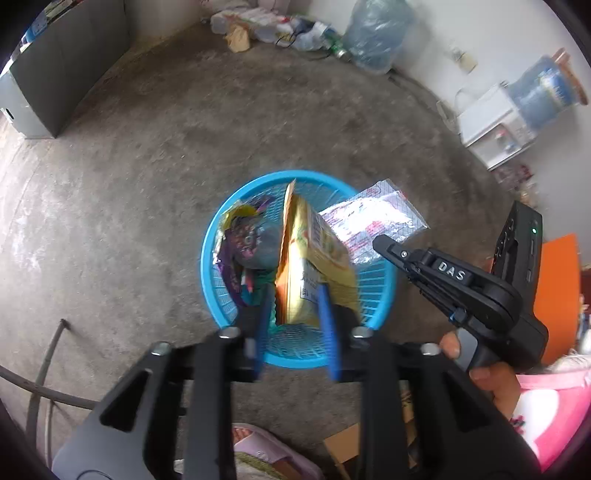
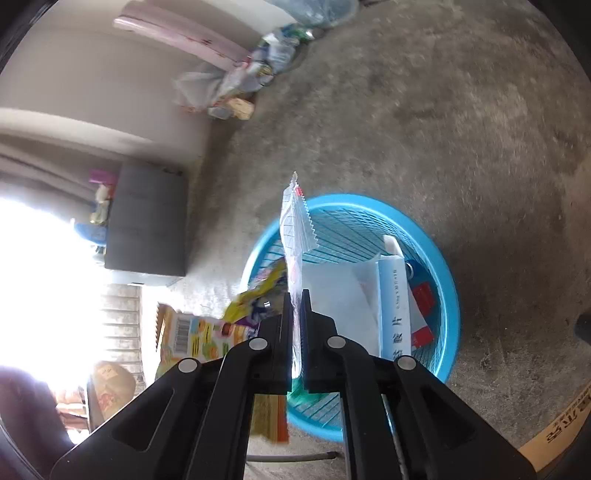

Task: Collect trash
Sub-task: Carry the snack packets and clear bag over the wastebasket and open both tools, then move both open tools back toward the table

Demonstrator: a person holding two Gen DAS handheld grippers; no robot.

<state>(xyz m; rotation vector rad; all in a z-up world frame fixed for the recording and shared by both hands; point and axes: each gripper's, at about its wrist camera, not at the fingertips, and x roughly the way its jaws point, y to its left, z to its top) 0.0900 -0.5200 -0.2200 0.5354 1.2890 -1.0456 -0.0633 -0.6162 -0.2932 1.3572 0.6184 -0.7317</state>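
A blue mesh basket [image 1: 210, 251] stands on the concrete floor below both grippers. My left gripper [image 1: 295, 295] hangs over it, its blue pads [image 1: 327, 325] apart. An upright yellow and orange snack bag [image 1: 314, 251] stands between them, with a gap at the left pad. A purple and yellow wrapper [image 1: 243, 240] lies in the basket. My right gripper [image 2: 295, 295] is shut on a thin white and clear wrapper [image 2: 293, 225], held over the basket's rim [image 2: 448, 280]. From the left wrist, this gripper [image 1: 384, 243] and wrapper [image 1: 373, 218] show at the right. White paper and a box [image 2: 395, 295] lie inside.
A grey cabinet [image 1: 55, 74] stands at the far left. Plastic bottles and bags [image 1: 295, 26] are piled along the back wall beside a large water jug [image 1: 376, 33]. A white water dispenser [image 1: 495, 125] is at the right. Cardboard [image 1: 343, 446] and a person's slipper [image 1: 266, 450] are near me.
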